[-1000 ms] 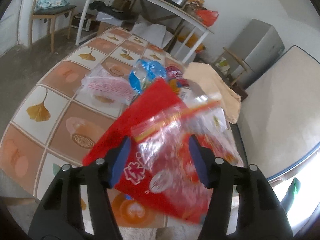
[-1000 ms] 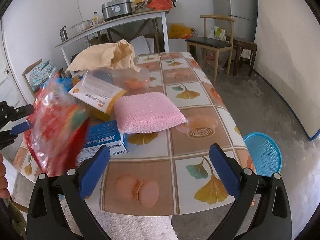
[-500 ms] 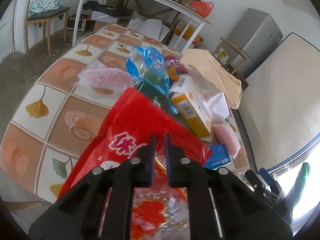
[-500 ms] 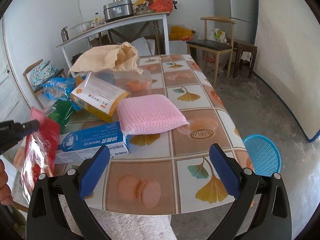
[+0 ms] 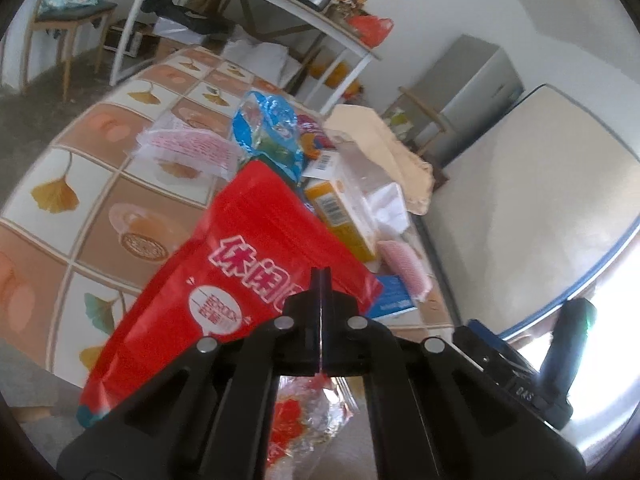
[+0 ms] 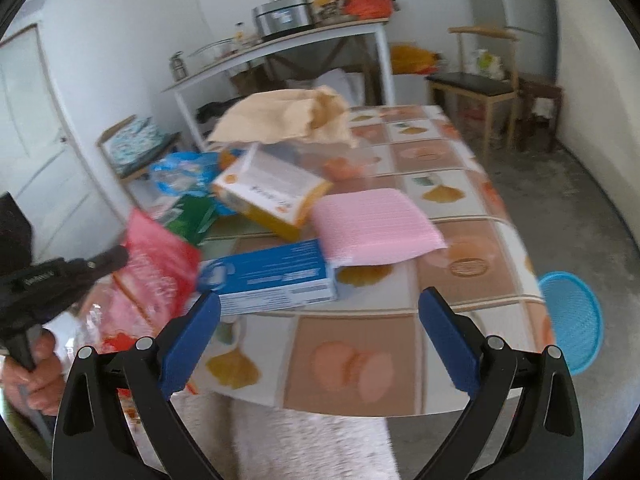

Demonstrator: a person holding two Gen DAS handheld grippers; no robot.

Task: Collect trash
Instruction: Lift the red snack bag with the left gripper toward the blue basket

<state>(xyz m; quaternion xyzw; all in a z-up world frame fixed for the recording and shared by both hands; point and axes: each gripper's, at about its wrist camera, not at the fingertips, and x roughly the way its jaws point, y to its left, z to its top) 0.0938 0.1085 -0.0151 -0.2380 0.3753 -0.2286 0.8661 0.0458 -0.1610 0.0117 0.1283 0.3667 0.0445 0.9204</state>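
My left gripper (image 5: 321,276) is shut on a red snack bag (image 5: 240,264) and holds it at the table's near edge; the bag also shows in the right wrist view (image 6: 156,272) with the left gripper (image 6: 120,256) pinching it. My right gripper (image 6: 320,312) is open and empty over the table's front edge. On the table lie a blue box (image 6: 272,276), a pink sponge (image 6: 372,220), an orange-and-white box (image 6: 272,192), a blue plastic bag (image 5: 268,132) and a pink-printed clear wrapper (image 5: 188,148).
The table (image 6: 460,184) has a leaf-patterned tile cloth. A beige cloth (image 6: 288,116) lies at its back. A blue basket (image 6: 572,316) stands on the floor at right. A wooden chair (image 6: 484,80) and a white shelf table (image 6: 288,40) stand behind.
My left gripper closed on the red snack bag and drew it back toward the near table edge. The right gripper shifted slightly and stays open.
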